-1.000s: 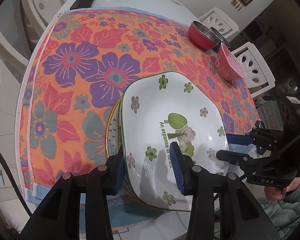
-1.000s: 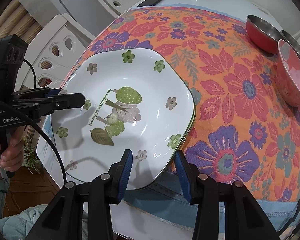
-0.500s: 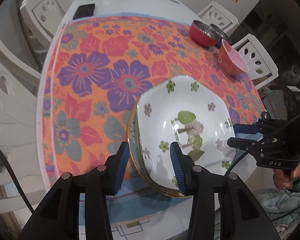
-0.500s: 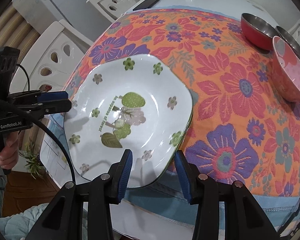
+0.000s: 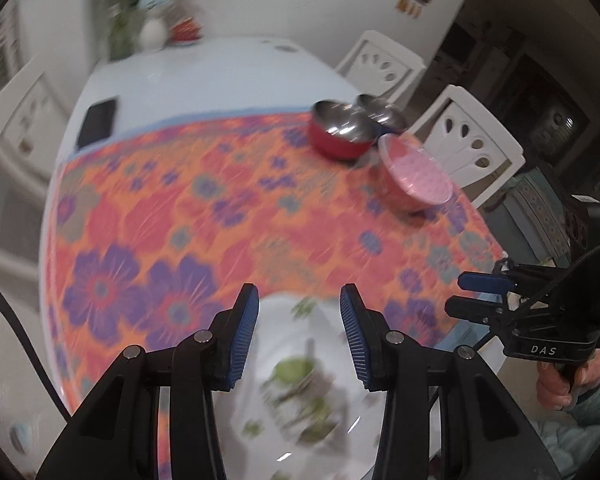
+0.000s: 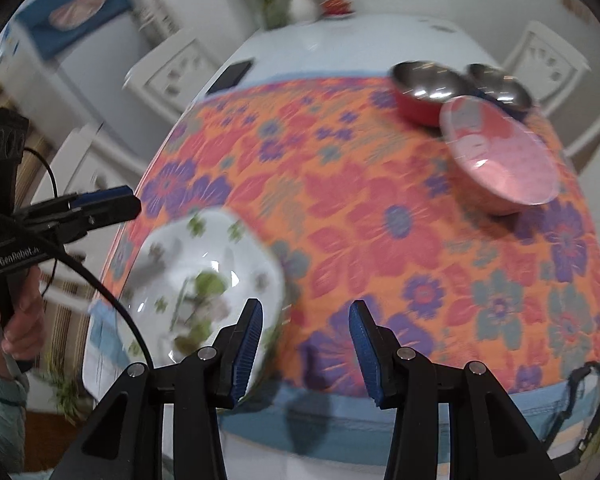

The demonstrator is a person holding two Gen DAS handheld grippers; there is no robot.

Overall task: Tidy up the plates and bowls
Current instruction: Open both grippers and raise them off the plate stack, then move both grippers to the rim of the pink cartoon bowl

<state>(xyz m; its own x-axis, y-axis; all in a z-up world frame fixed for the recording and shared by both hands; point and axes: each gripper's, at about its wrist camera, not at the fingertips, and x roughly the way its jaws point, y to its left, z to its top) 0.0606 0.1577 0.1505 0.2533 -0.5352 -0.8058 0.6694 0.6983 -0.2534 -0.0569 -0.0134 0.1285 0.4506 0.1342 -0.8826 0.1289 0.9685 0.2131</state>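
A white plate with a green tree print lies on a stack at the near edge of the flowered cloth; it also shows in the right wrist view. My left gripper is open and empty above the plate. My right gripper is open and empty, to the right of the plate. A pink bowl, a red steel bowl and a second steel bowl sit at the far right. Both views are blurred.
The orange flowered cloth covers the white table. A black phone lies at the far left. White chairs stand around the table. A vase is at the far end.
Both grippers have pulled back and up from the plate stack and tilted toward the far end of the table. The plate now sits lower in both views. The jaws stay open.
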